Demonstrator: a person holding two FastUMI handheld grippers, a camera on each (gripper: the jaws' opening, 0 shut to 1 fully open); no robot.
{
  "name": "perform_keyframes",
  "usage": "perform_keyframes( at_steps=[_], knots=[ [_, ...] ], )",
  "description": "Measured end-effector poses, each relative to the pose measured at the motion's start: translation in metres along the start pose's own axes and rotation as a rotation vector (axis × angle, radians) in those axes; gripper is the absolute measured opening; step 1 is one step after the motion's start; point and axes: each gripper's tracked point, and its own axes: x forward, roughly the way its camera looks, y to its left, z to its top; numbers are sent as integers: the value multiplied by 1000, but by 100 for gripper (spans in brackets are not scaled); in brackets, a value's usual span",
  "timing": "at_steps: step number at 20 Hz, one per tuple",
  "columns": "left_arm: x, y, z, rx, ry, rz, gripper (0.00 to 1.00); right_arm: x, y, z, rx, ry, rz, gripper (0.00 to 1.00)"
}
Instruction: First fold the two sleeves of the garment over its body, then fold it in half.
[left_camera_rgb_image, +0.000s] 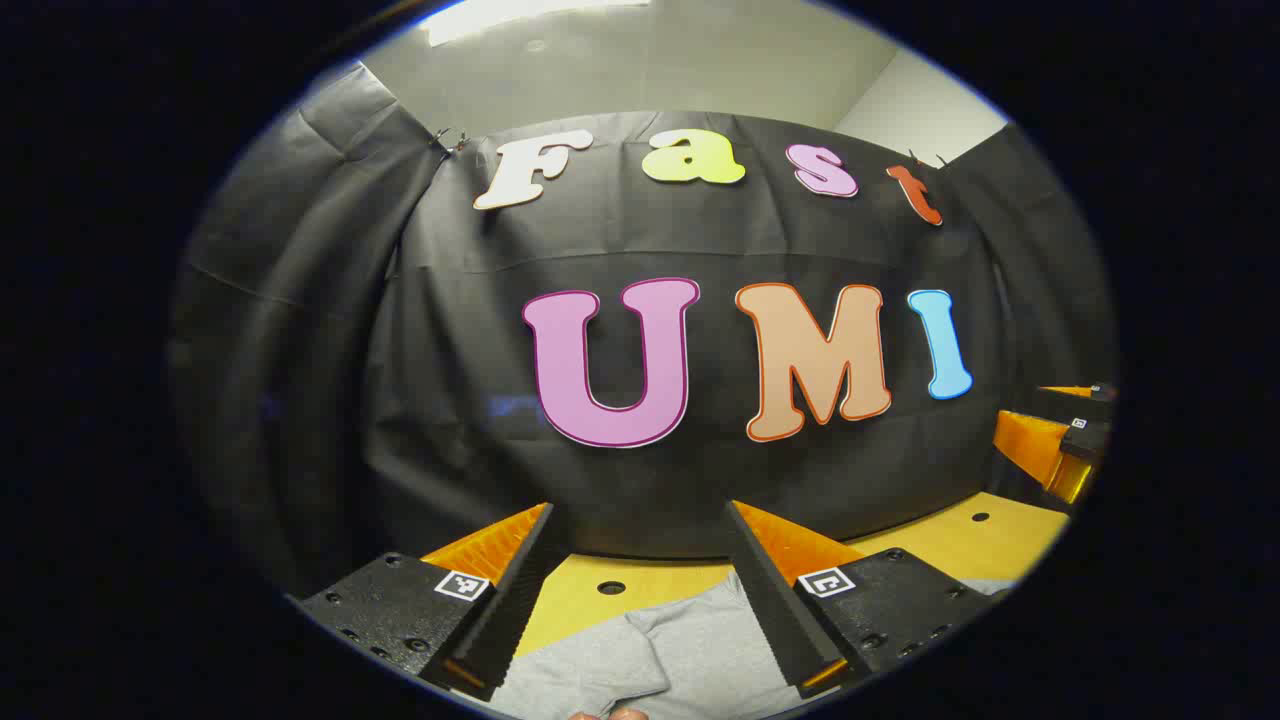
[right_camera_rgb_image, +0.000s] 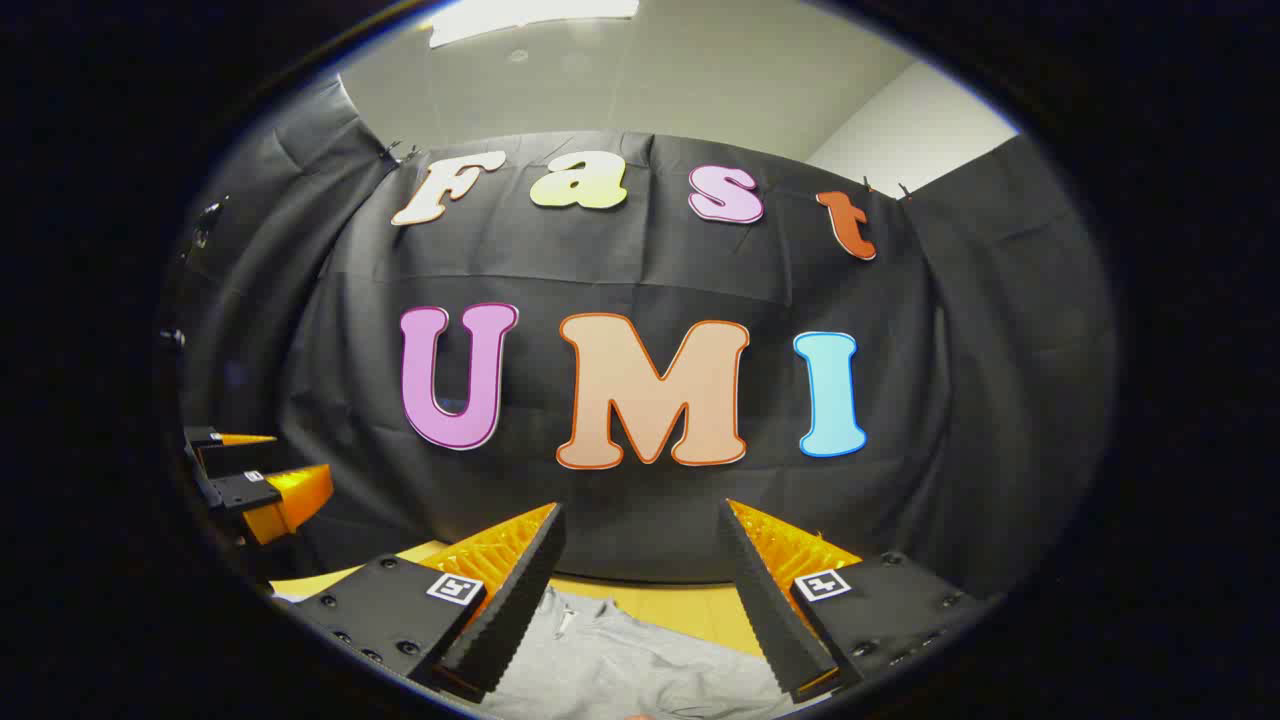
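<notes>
A light grey garment (left_camera_rgb_image: 660, 655) lies on the yellow table (left_camera_rgb_image: 960, 540), low in the left gripper view, its cloth creased between my fingers. My left gripper (left_camera_rgb_image: 640, 590) is held above it, open, with nothing between its fingers. In the right gripper view the same grey garment (right_camera_rgb_image: 620, 660) spreads below my right gripper (right_camera_rgb_image: 640, 590), which is also open and holds nothing. Both grippers point at the booth wall, well above the cloth. The other gripper shows at the right edge (left_camera_rgb_image: 1060, 445) of the left gripper view and at the left edge (right_camera_rgb_image: 250, 480) of the right gripper view.
The yellow table (right_camera_rgb_image: 690, 605) has round holes (left_camera_rgb_image: 611, 588) in its top and ends at the black cloth wall. A bit of a hand (left_camera_rgb_image: 605, 714) shows at the bottom edge of the left gripper view.
</notes>
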Motion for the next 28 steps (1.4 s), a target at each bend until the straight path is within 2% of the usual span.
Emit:
perform_keyframes(
  at_steps=[5, 6, 7, 10, 18, 21, 22, 24, 25, 28],
  knots=[
    [-4, -2, 9, 11, -23, -6, 95, -1, 1, 5, -18, -16, 7, 98],
    [-4, -4, 7, 2, -16, -14, 99, -2, 1, 5, -23, -20, 10, 98],
    [-5, -5, 3, -9, -4, -23, 95, -2, 1, 6, -24, -20, 12, 96],
    [-8, -5, 1, -40, 16, -31, 95, -6, -2, 2, -28, -1, 12, 98],
    [-11, 6, 5, -74, 0, -8, 96, -11, -12, 4, -80, 7, 6, 96],
    [-11, 12, 11, -65, -9, -4, 96, -14, -15, -5, -98, 33, 31, 97],
    [-10, 14, 12, -65, -14, -3, 99, -16, -17, -10, -119, 45, 42, 97],
    [-9, 16, 17, -59, -27, -2, 96, -23, -34, -22, -161, 70, 39, 98],
    [-7, 19, 18, -52, -29, 2, 99, -26, -44, -29, -177, 86, 28, 98],
    [-5, 20, 16, -46, -27, 3, 99, -37, -83, -57, -224, 165, -21, 97]
  ],
)
